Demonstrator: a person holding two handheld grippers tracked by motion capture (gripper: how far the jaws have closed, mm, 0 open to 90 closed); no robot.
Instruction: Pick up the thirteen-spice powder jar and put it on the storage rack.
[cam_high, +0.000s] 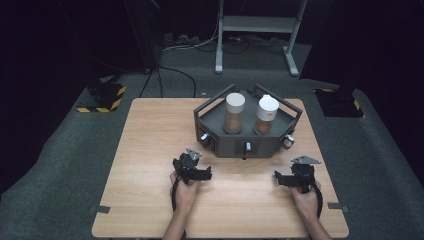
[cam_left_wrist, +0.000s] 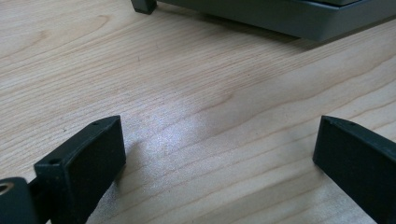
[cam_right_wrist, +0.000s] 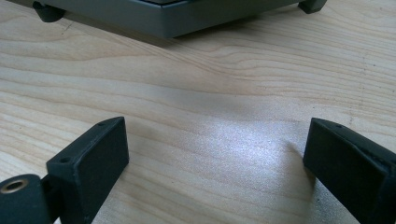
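Light wooden rectangular table (cam_high: 150, 165) is sitting on grey carpet (cam_high: 60, 165), carrying everything.

Dark grey angular metal tray (cam_high: 220, 145), with a railed rim and small knobs on its front faces, is sitting at the far-centre of the table. In the left gripper view its front wall (cam_left_wrist: 289, 21) is running along the top edge; same in the right gripper view (cam_right_wrist: 163, 18).

Two clear jars are standing upright inside the tray, side by side and apart: a white-lidded jar of brown granules (cam_high: 234, 113) on the left, a second white-capped jar of brown contents (cam_high: 266, 115) on the right.

Left gripper (cam_high: 200, 174) is hovering near the tray's front left corner, pointing right, held in the person's left hand (cam_high: 184, 192). Jaws are spread wide in its own view, bare wood between them, nothing grasped.

Right gripper (cam_high: 280, 178) is sitting well right of the left one, near the tray's front right corner, pointing left, held in the right hand (cam_high: 306, 200). Jaws also spread wide, released, holding nothing.

Both grippers are on the near side of the tray, apart from it and from the jars.
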